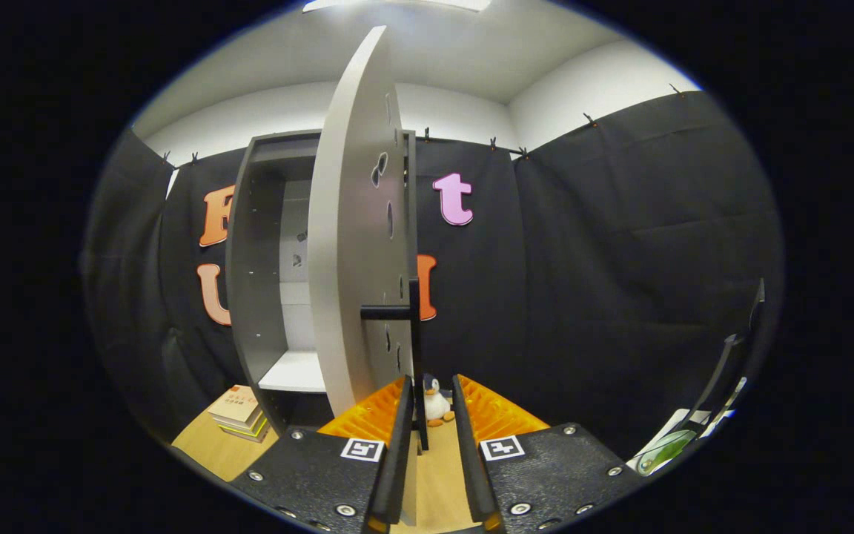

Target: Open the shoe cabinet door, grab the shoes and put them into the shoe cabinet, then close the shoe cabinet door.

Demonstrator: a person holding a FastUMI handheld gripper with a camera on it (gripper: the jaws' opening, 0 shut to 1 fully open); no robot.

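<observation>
The grey shoe cabinet [253, 259] stands against the black cloth wall, and its inside shows a pale shelf [297, 371]. Its door [353, 245] is swung out towards me, almost edge-on. A black handle [416, 326] sticks out from the door's right face, and its upright bar runs down between my fingers. My gripper [431, 386] is open. The bar stands close to the left finger [401, 430], with a gap to the right finger [464, 430]. I cannot tell whether the left finger touches the bar.
A small penguin toy [436, 404] sits on the wooden floor [438, 475] just beyond my fingers. A stack of books [238, 411] lies by the cabinet's left foot. A dark stand [731, 371] and a green object [664, 449] are at the right.
</observation>
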